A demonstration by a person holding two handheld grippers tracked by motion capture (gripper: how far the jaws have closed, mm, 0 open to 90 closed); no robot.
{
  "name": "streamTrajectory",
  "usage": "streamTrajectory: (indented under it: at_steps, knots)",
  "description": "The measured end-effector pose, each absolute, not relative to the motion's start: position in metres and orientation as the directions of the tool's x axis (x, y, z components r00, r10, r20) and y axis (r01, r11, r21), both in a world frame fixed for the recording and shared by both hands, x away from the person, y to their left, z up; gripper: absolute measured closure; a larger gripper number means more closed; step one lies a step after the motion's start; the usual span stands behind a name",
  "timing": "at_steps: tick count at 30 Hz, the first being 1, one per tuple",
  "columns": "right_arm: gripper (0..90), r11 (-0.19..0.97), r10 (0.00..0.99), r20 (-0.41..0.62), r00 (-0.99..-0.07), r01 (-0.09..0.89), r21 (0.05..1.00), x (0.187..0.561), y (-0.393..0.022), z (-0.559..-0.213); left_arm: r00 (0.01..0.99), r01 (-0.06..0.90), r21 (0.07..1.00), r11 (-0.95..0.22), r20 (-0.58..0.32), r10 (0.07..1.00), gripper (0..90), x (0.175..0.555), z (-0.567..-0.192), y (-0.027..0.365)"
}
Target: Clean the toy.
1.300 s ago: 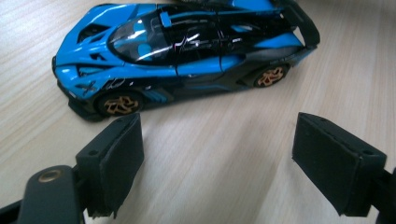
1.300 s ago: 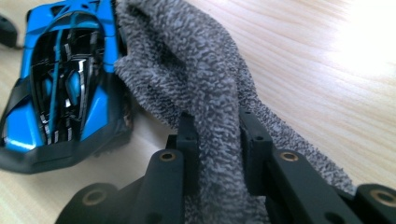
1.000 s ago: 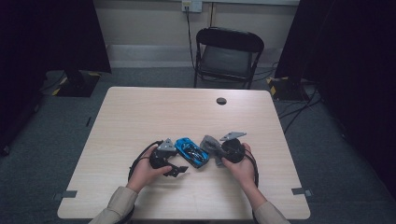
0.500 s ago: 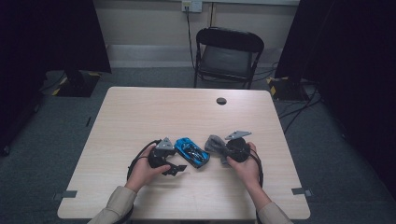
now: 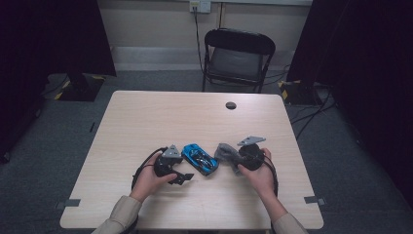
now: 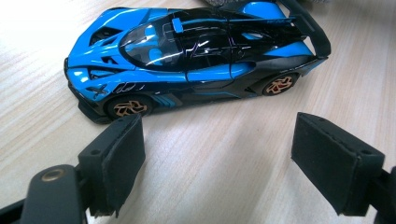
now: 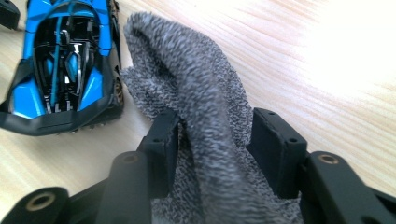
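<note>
A blue and black toy sports car (image 5: pixel 199 158) stands on the wooden table (image 5: pixel 195 117) between my two grippers. In the left gripper view the car (image 6: pixel 196 51) sits side-on just beyond my left gripper (image 6: pixel 217 158), which is open with bare table between its pads. A grey knitted cloth (image 5: pixel 226 153) lies bunched right of the car. My right gripper (image 7: pixel 215 140) has just been opening its jaws, and a fold of the cloth (image 7: pixel 187 74) still rises between them, loose and no longer pinched. The car's tail (image 7: pixel 65 60) is right beside the cloth.
A small black round disc (image 5: pixel 231 105) sits near the table's far edge. Behind the table stands a black folding chair (image 5: pixel 237 53). Cables loop from both grippers onto the tabletop beside the hands. Dark curtains flank the room.
The right hand and the grey cloth have shifted slightly to the right, away from the car. The left hand and the car have stayed where they were.
</note>
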State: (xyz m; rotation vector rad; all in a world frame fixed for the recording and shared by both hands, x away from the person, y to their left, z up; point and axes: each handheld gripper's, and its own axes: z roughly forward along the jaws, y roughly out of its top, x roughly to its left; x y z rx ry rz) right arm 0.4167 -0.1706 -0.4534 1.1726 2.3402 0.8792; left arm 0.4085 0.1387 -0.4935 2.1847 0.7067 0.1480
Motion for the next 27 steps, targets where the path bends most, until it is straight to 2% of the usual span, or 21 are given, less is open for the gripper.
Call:
streamTrajectory:
  at_steps: [6, 11, 17, 24, 27]
  knots:
    - [38.5, 0.454, 0.793, -0.038, -0.608, 0.547, 0.703, 0.409, -0.166, -0.440, 0.836, 0.433, 0.746, -0.506, -0.123, 0.534, 17.2, 0.408, -0.488, 0.140]
    - [37.4, 0.487, 0.722, -0.023, -0.691, 0.484, 0.727, 0.401, -0.144, -0.430, 0.833, 0.436, 0.749, -0.499, -0.126, 0.539, 17.1, 0.408, -0.488, 0.141]
    - [37.5, 0.539, 0.646, 0.017, -0.763, 0.472, 0.697, 0.401, -0.114, -0.449, 0.831, 0.442, 0.746, -0.498, -0.130, 0.541, 17.2, 0.409, -0.491, 0.140]
    - [33.8, 0.534, 0.625, 0.050, -0.779, 0.473, 0.700, 0.404, -0.110, -0.459, 0.810, 0.460, 0.749, -0.477, -0.133, 0.571, 17.8, 0.414, -0.493, 0.142]
    - [24.5, 0.539, 0.646, 0.037, -0.762, 0.491, 0.684, 0.408, -0.112, -0.460, 0.807, 0.465, 0.750, -0.472, -0.139, 0.574, 17.8, 0.414, -0.494, 0.142]
